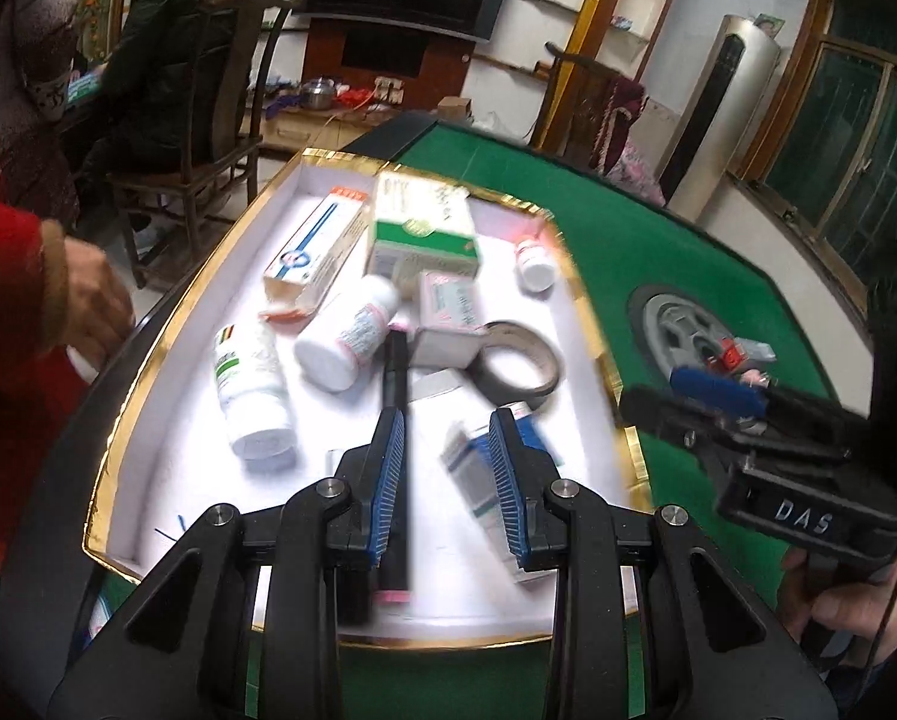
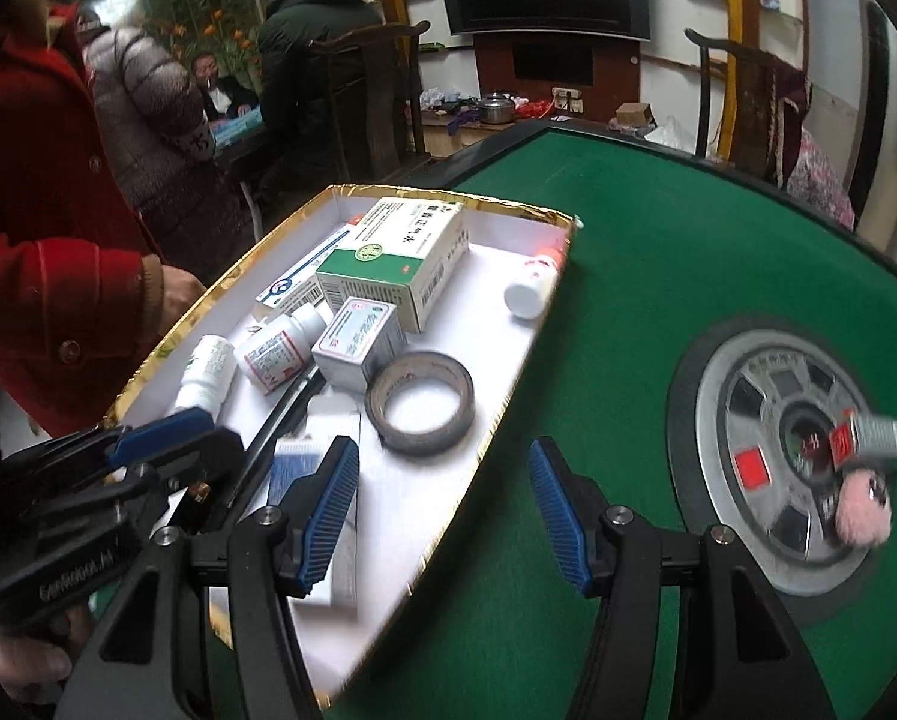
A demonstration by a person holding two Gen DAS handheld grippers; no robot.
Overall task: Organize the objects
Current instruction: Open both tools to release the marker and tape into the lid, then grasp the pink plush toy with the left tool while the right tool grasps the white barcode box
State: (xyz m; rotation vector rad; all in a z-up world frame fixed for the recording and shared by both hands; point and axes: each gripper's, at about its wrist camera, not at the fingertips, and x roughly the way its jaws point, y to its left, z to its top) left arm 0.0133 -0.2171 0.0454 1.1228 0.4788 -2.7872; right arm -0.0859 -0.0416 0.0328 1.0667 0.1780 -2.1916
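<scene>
While both tongs gape empty, the left tongs [image 1: 445,480] hover over the tray's [image 1: 148,360] black pen [image 1: 395,396].

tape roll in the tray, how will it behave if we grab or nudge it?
The tape roll lies flat on the tray, so a nudge probably slides it rather than rolls it. It looks like a rigid hollow ring, likely light. Pinching across the rim seems feasible. If lifted on edge and dropped, it could roll.
</scene>
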